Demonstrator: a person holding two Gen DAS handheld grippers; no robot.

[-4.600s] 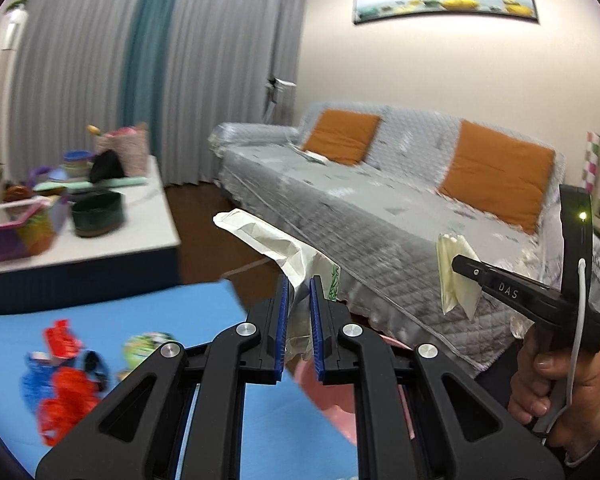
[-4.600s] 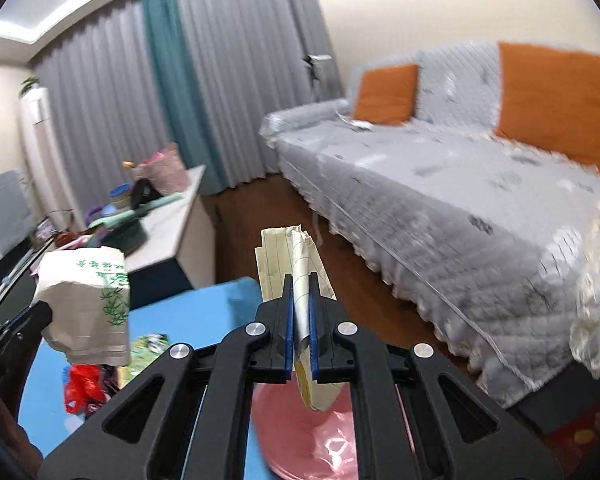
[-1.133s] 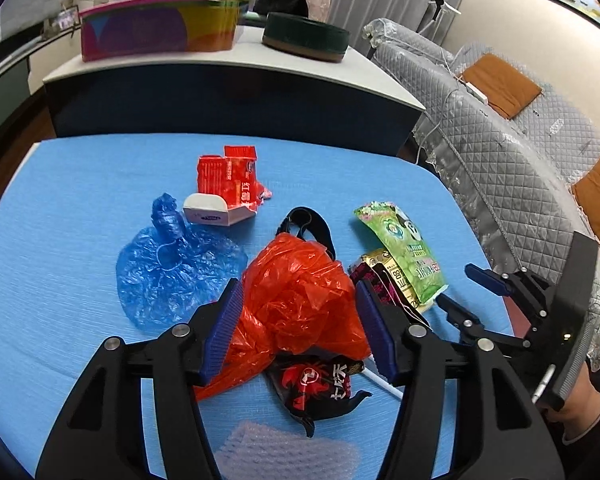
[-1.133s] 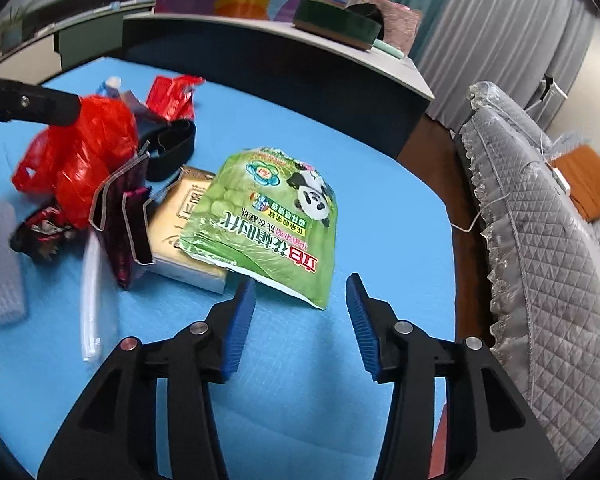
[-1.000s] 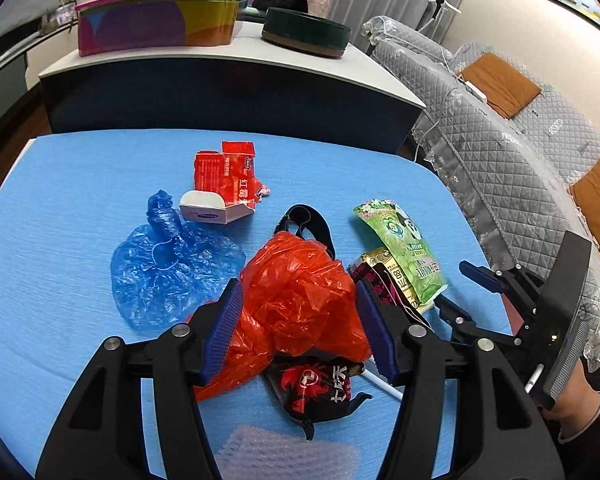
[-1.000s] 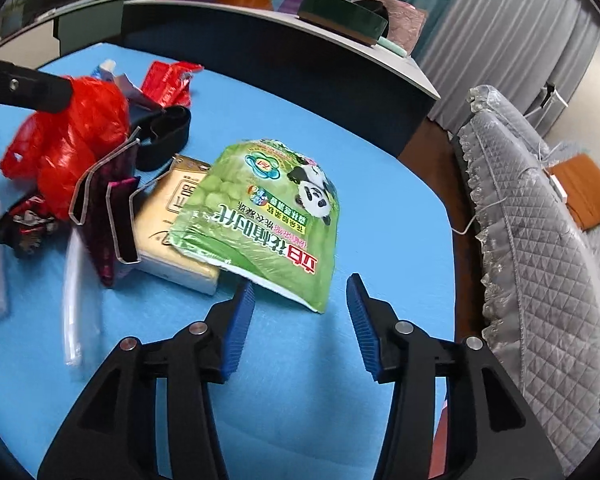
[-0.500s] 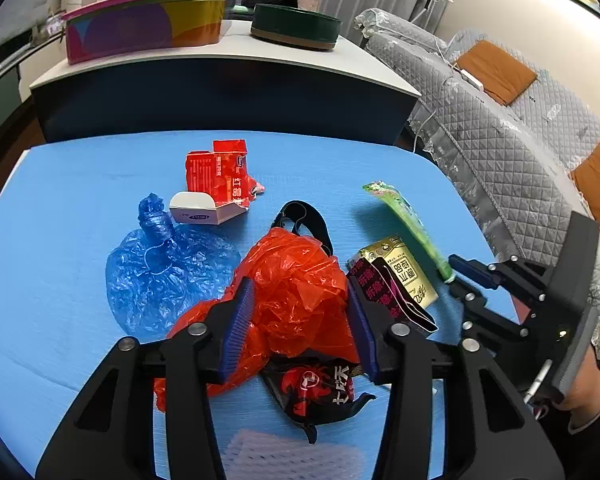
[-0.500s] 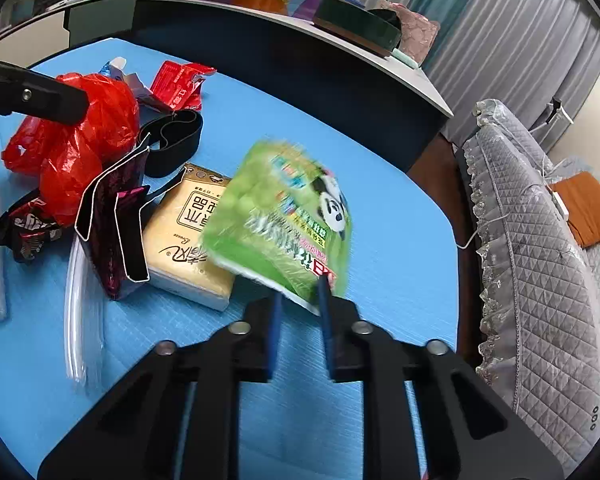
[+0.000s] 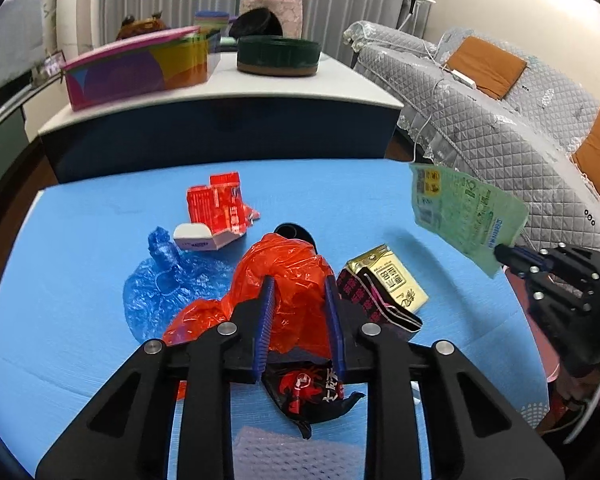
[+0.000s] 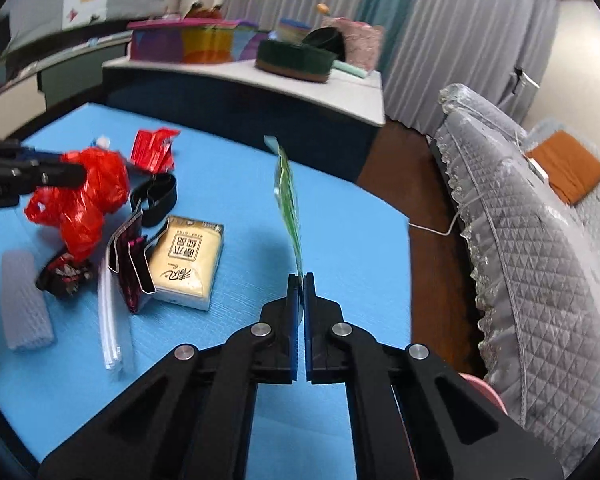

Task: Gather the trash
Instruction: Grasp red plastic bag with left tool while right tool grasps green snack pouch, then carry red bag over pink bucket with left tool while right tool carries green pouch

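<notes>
Trash lies on a blue table (image 9: 80, 220). My left gripper (image 9: 298, 284) has its jaws closing around a crumpled red plastic bag (image 9: 288, 256), and the pads press into it. In the right wrist view the red bag (image 10: 88, 196) hangs at that gripper's tip (image 10: 72, 168). My right gripper (image 10: 301, 278) is shut on a corner of a green snack packet (image 10: 290, 196), seen edge-on. The green snack packet (image 9: 464, 212) hangs above the table's right side. A yellow tissue pack (image 9: 388, 276), a blue plastic cover (image 9: 160, 280) and a red carton (image 9: 216, 204) lie loose.
A black-red wrapper (image 9: 304, 392), a dark pink-lined wrapper (image 10: 130, 276), a black band (image 10: 156, 196) and a foam net (image 10: 24, 304) lie nearby. Behind the table a low cabinet (image 9: 220, 96) carries a colourful box and a green tin. A grey sofa (image 10: 540, 240) flanks the right; a pink bin rim (image 10: 484, 390) shows below.
The right gripper shut on the green packet and lifted it off the tissue pack, turning it edge-on. The left jaws narrowed onto the red bag.
</notes>
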